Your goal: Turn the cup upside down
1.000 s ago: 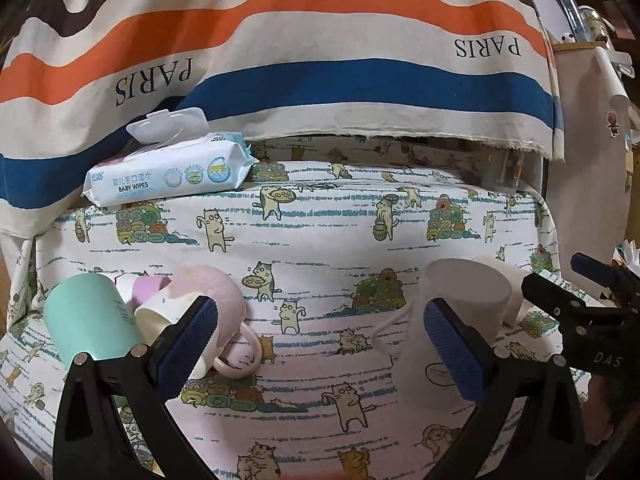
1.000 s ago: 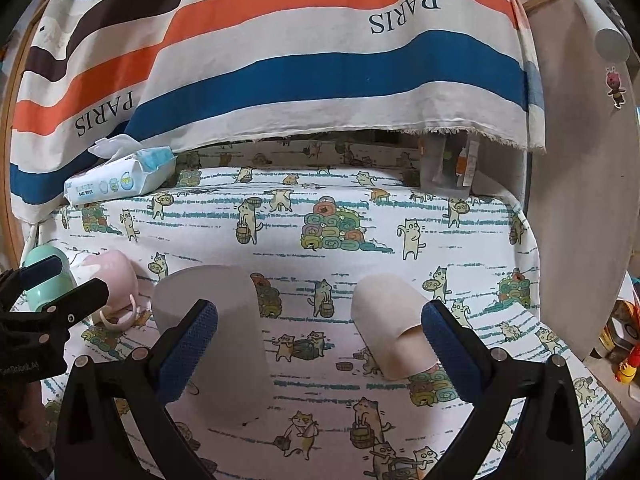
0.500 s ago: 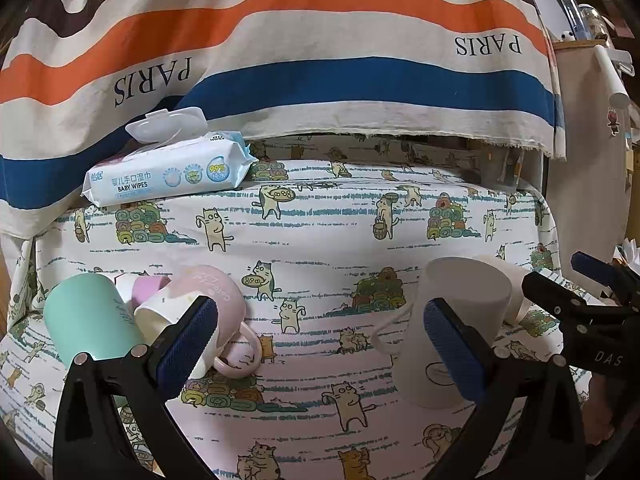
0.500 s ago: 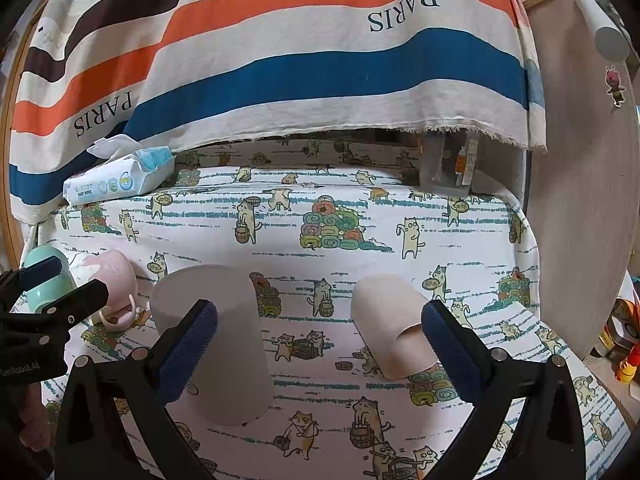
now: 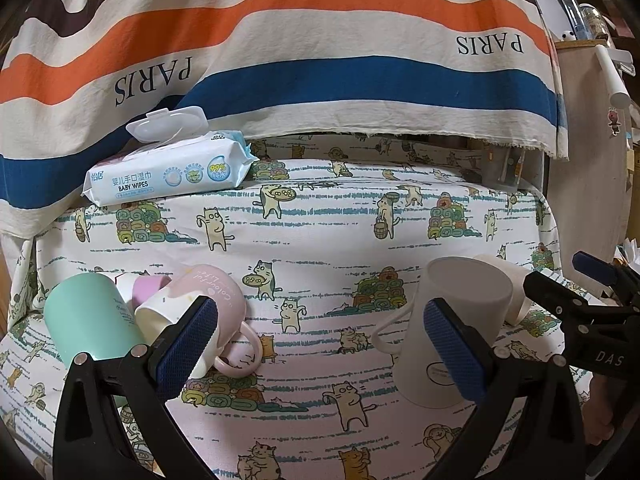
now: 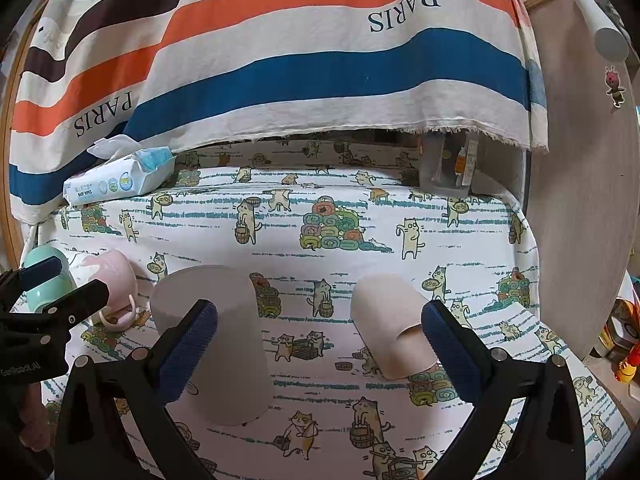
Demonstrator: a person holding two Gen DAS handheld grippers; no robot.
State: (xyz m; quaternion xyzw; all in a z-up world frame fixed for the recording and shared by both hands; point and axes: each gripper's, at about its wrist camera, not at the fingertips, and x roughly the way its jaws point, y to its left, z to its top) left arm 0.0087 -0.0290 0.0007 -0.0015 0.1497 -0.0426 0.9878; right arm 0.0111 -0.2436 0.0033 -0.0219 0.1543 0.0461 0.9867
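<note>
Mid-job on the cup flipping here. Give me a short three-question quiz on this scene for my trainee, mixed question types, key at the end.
1. True or false: the left gripper is clamped on the white mug.
2. Multiple choice: how does the beige cup sit? A) upright, mouth up B) on its side C) stacked inside another cup.
3. Fill in: the pack at the back left of the cat-print cloth is labelled baby ____.

Key
1. False. Its jaws are wide open and empty; the mug stands mouth down, free on the cloth.
2. B. It lies on its side between the open jaws of the right gripper.
3. Wipes.
</note>
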